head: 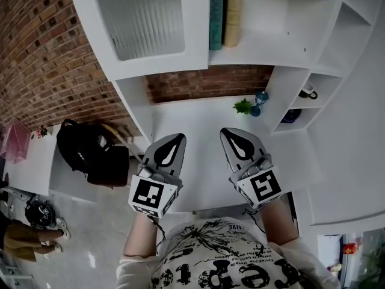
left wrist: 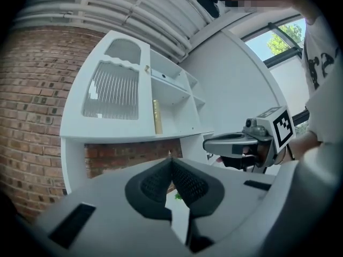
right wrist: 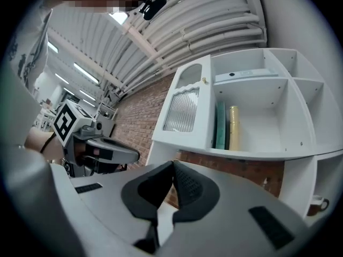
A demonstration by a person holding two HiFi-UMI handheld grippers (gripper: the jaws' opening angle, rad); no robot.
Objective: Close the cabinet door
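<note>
Head view: L gripper (head: 175, 140) at 7 o'clock and R gripper (head: 231, 136) at 5 o'clock. They're side by side but apart, both over the white desk (head: 192, 116), tips aimed toward 12.

L gripper view: the pads are pressed together at the tips w/ nothing between them, so it's fully closed. R gripper view gives the same story: fingers meet at the tips and grip nothing.

The cabinet door (head: 144, 20) is up at 11 o'clock, well away from both grippers. It's a white frame w/ a ribbed glass pane, lying flat across the cabinet's left compartment, and it looks flush w/ the front. There's a small gold knob (right wrist: 203, 81) near its top corner on the side by the books.

Just right of the door, at 12, a teal book (head: 216, 14) and a yellow book (head: 233, 14) stand upright, touching each other. At 1 o'clock, at the back of the desk, a small green plant (head: 243, 106) sits just beside a blue glass (head: 260, 99). A mug (head: 308, 92) is in a cubby at 2. A black bag (head: 90, 152) sits at 9, and there's a brick wall (head: 36, 53) at 10.
</note>
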